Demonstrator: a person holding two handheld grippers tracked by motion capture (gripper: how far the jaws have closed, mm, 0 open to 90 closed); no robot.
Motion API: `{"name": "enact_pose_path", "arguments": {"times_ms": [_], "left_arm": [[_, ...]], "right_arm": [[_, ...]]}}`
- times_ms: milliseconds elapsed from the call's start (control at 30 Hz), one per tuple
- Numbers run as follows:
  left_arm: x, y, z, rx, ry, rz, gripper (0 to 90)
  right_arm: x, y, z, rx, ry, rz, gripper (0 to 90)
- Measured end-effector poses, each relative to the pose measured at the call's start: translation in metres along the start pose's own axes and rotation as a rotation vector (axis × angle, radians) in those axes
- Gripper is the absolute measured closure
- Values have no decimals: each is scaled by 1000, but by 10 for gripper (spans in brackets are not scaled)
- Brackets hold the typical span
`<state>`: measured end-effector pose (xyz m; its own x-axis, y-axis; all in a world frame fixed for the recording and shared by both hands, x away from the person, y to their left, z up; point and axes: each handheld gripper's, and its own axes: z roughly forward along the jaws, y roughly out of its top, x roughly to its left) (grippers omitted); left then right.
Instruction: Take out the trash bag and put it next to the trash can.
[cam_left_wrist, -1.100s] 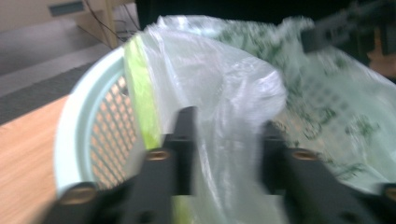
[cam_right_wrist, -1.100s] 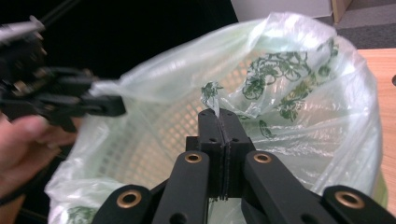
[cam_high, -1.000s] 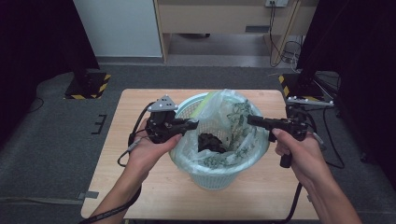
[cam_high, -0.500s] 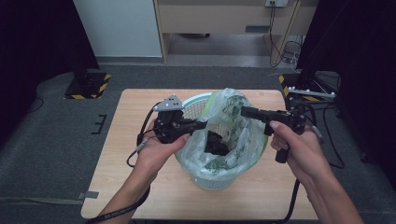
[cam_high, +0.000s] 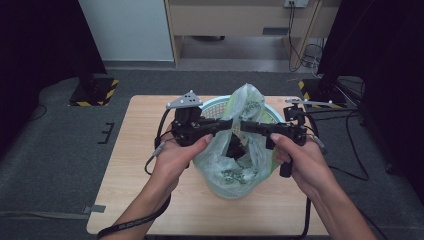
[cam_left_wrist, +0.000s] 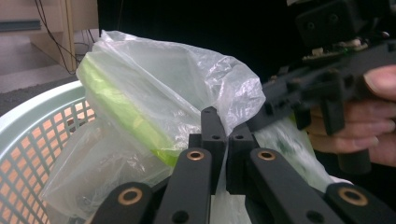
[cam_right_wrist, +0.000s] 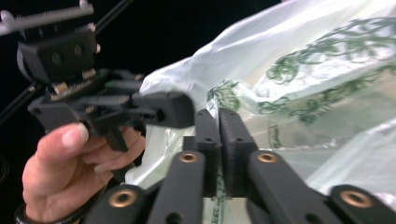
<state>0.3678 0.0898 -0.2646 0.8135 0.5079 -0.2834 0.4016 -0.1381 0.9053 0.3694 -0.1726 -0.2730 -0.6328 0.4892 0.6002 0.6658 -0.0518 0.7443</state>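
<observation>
Over the tabletop (cam_high: 150, 200), the plastic bag (cam_high: 240, 107) rises from its basket (cam_high: 210, 106); left claw (cam_left_wrist: 223, 135) and right claw (cam_right_wrist: 218, 133) each look clenched on its film, so lifting evenly should prevent tearing.

bag (cam_high: 235, 150): thin clear-greenish plastic liner, dark green leafy print, crumpled; sits in basket, top gathered into a peak above the rim; dark stuff inside, can't tell what
bag grip: both sides of the mouth pinched, left gripper (cam_high: 226, 125) and right gripper (cam_high: 245, 126) clamped on the film, tips near each other over the basket's middle
basket (cam_high: 212, 106): pale green plastic, round, lattice wall, upright on table, mid-right of top
</observation>
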Motion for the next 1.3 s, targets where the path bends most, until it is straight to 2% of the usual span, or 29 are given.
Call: {"name": "enact_pose_path", "arguments": {"times_ms": [233,433,600,667,833,933,1133,1233,1300], "left_arm": [[3,-2,8,8,9,-23,835],[5,-2,13,8,5,-34,880],[3,-3,16,2,0,-49,885],[2,-3,16,6,6,-44,884],[3,-4,17,-9,7,-64,878],[6,-6,18,-16,2,-87,877],[5,-7,19,-20,0,-95,869],[3,-7,19,-25,-8,-99,865],[3,-7,19,-26,-7,-99,862]], "right_arm": [[-2,-10,9,62,4,-3,670],[3,-14,19,104,-1,-15,531],[7,-17,28,131,-6,-32,473],[7,-17,30,129,-4,-27,462],[7,-17,32,138,22,-4,415],[8,-16,31,129,38,9,398],[6,-15,34,123,35,24,399],[7,-16,37,130,10,18,475],[7,-16,39,129,3,5,581]]}}
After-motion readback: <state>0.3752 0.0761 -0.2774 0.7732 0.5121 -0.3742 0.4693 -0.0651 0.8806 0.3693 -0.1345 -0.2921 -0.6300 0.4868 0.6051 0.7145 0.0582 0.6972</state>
